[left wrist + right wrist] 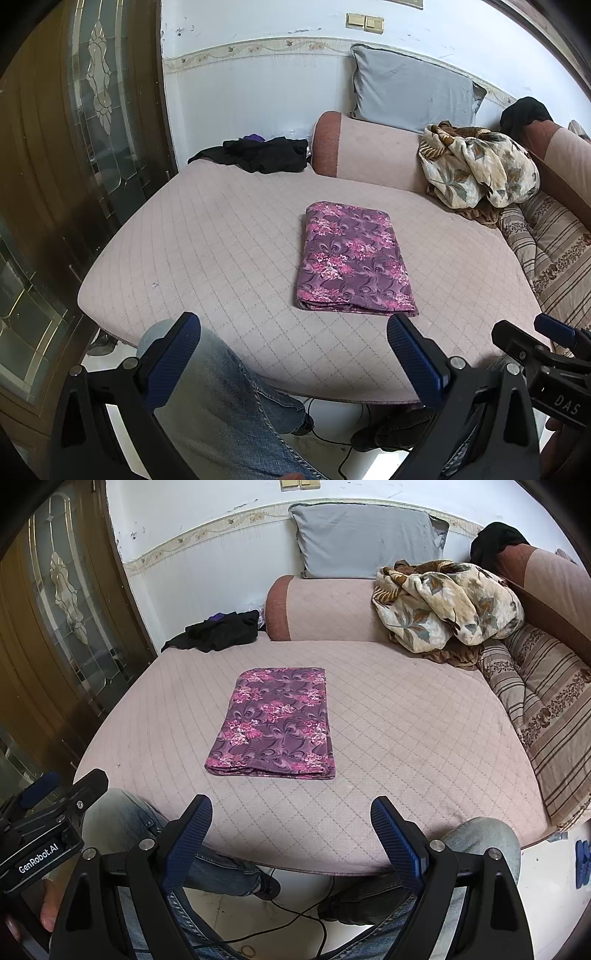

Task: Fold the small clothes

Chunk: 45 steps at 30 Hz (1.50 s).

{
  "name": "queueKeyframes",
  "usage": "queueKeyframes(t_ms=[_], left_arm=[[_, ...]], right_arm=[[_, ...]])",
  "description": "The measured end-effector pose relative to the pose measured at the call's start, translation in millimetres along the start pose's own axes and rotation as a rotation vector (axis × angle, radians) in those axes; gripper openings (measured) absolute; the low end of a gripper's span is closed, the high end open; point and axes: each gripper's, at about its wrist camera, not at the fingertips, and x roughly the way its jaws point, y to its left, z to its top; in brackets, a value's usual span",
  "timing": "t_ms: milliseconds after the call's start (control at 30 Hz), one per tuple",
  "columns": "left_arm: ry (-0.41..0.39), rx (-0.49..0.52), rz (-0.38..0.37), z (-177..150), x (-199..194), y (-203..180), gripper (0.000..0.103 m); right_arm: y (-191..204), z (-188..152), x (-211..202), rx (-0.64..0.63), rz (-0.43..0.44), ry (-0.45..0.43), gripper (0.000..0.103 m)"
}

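Right wrist view shows me the purple floral cloth (273,725) folded flat mid-mattress (406,738), nothing gripping it. My right gripper (291,843) and left gripper (295,363) both gape empty near the edge. I judge this fold finished; next, fetch the black clothes (221,627).

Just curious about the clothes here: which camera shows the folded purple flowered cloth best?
The right wrist view: the folded purple flowered cloth lies nearer centre, fully visible. The left wrist view also shows it whole, slightly off-centre.
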Motion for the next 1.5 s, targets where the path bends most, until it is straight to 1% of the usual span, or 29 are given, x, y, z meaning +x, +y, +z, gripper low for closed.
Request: queueKeyframes(t_ms=[333,1200,1500], left_arm=[[0.003,0.000,-0.001,-2,-2,-5,0.101],[0.006,0.004,0.001,-1,-1,-4,0.101],[0.004,0.011,0.005,2,2,-5,0.101]], right_arm=[[2,2,0,-0.007,-0.001,0.003,0.091],[3,5,2,-0.011,-0.004,0.006,0.091],[0,16,9,-0.025,0.001,0.010,0.091]])
